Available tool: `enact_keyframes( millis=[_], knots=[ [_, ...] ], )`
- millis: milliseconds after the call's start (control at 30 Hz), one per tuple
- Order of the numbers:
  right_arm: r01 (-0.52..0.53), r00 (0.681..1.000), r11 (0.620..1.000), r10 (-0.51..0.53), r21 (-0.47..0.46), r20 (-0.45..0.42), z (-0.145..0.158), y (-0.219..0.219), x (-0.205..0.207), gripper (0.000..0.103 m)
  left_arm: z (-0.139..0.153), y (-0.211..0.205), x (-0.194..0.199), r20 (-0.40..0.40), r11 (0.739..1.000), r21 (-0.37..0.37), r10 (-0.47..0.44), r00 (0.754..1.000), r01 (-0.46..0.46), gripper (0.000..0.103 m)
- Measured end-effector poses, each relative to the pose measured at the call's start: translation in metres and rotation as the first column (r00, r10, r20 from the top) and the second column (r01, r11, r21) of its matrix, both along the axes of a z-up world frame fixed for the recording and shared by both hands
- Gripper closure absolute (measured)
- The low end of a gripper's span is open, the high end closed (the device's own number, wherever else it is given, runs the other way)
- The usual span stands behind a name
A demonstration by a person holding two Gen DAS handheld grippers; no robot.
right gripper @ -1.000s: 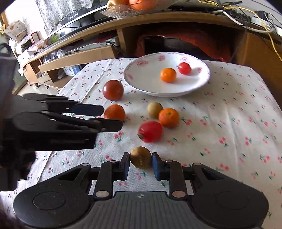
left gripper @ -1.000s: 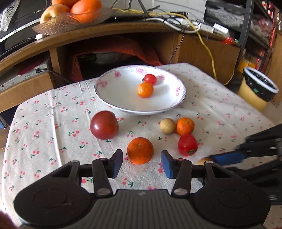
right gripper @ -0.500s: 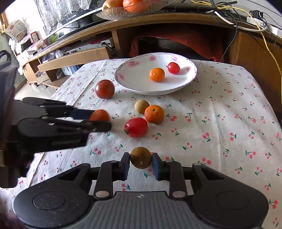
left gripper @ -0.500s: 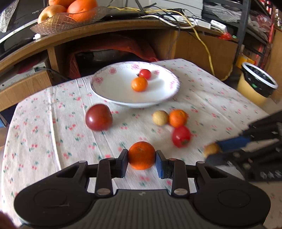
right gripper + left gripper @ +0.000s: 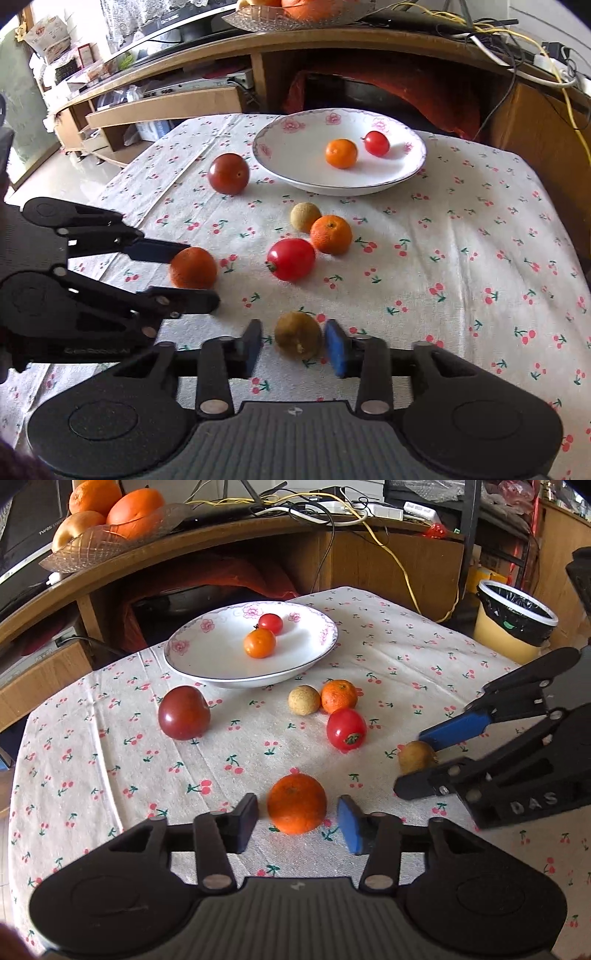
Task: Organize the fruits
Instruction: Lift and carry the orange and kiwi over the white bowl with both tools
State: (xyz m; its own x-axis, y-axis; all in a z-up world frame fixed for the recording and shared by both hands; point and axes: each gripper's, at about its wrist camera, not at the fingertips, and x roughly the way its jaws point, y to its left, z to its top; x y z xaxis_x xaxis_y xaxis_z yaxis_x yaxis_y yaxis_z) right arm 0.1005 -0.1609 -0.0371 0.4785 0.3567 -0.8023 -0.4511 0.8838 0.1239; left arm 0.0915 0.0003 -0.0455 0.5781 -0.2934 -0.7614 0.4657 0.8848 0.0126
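Left wrist view: the left gripper (image 5: 297, 821) has its jaws apart, with a gap on each side of the orange (image 5: 296, 803) that sits between them on the cherry-print tablecloth (image 5: 92, 775). Beyond it, four loose fruits lie on the cloth: one dark red tomato (image 5: 183, 712), one bright red tomato (image 5: 346, 728), one small mandarin (image 5: 339, 696) and one pale round fruit (image 5: 303, 700) just beside it. The white floral plate (image 5: 207, 661) holds two fruits: one small orange one (image 5: 259, 643) and one cherry tomato (image 5: 270, 623). At the right, the right gripper (image 5: 417, 762) brackets a brownish fruit (image 5: 416, 756). On the wooden shelf behind, a glass dish (image 5: 88, 544) carries three large fruits.

Right wrist view: the right gripper (image 5: 293, 349) is likewise spread, its pads clear of the brownish fruit (image 5: 297, 334) resting on the cloth between them. The left gripper (image 5: 192, 271) enters at the left, around the orange (image 5: 192, 267). Counted here: seven fruits in all sit off the plate (image 5: 288, 173) on the cloth and two sit on it.
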Motion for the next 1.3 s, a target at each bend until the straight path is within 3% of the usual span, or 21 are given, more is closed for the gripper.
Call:
enact_keyframes(
  millis=[233, 300, 500, 1300],
  knots=[
    [-0.02, 1.0, 1.0, 0.021, -0.019, 0.015, 0.0, -0.001, -0.005, 0.057, -0.001, 0.002, 0.0, 0.006, 1.0, -0.004, 0.001, 1.0, -0.001, 0.043],
    [-0.023, 1.0, 1.0, 0.024, -0.02, 0.013, 0.0, -0.001, -0.005, 0.063, -0.001, 0.002, 0.0, 0.004, 1.0, -0.005, 0.005, 1.0, -0.005, 0.043],
    [-0.008, 1.0, 0.999, 0.009, -0.041, 0.016, 0.001, -0.001, -0.003, 0.08, 0.001, 0.0, 0.0, 0.0, 1.0, -0.008, 0.007, 1.0, -0.007, 0.061],
    [0.004, 0.999, 0.999, -0.006, 0.041, 0.039, 0.02, 0.012, 0.004, 0.081, 0.02, 0.0, 0.007, 0.003, 0.995, -0.09, 0.034, 0.999, -0.034, 0.062]
  ],
)
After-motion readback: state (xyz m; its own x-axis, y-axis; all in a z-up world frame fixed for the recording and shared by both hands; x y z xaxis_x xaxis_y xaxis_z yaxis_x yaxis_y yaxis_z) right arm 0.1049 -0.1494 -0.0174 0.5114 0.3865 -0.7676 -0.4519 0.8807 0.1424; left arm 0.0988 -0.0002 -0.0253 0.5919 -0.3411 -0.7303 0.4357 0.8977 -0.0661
